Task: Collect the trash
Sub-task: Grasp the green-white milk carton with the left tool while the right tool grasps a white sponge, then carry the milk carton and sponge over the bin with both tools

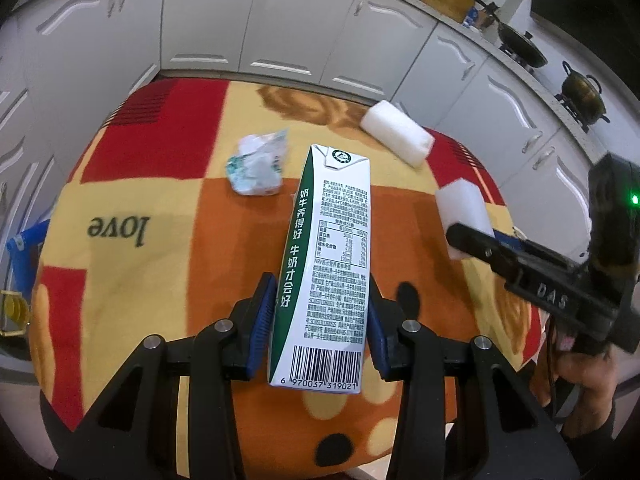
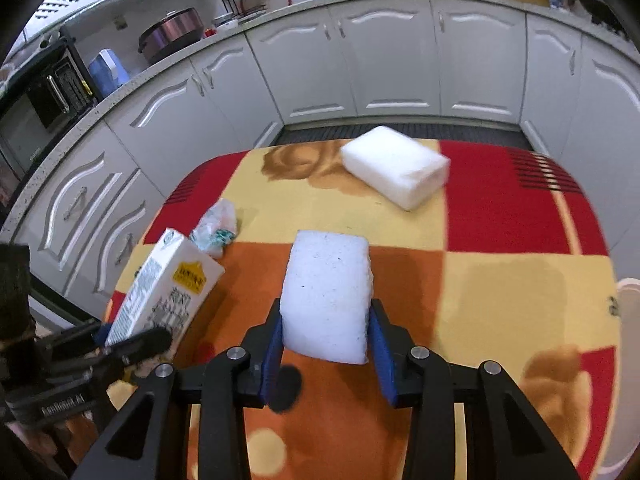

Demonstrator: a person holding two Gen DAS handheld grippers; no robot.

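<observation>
1. My left tongs [image 1: 322,326] are clamped on the milk carton [image 1: 328,256], one blue pad [image 1: 262,320] against each long side near the barcode end. The carton points away from the camera, its folded top toward the far cabinets.
2. In the right wrist view, the same carton [image 2: 164,292] appears at the left edge, tilted, with the left tongs [image 2: 132,340] dark beneath it. I cannot tell from either view whether the carton rests on the bench or is lifted off it.
3. A crumpled wrapper [image 1: 258,166], white with green print, lies on the bench cloth [image 1: 120,184] left of the carton's far end, near it but apart.
4. The cloth is a checked pattern of red, yellow and orange, with the word "love" printed on a yellow panel.
5. My right tongs [image 2: 326,344] are closed on a white foam block [image 2: 328,296], with a pad pressing each side of its near end. The block projects forward over the orange panel.
6. The left wrist view shows that block [image 1: 462,212] right of the carton, held by the right tongs [image 1: 472,240] entering from the right edge.
7. A second white foam block [image 2: 394,166] lies on the far part of the bench, well apart from the held one, near the far edge.
8. White cabinets [image 2: 384,68] run behind the bench.
</observation>
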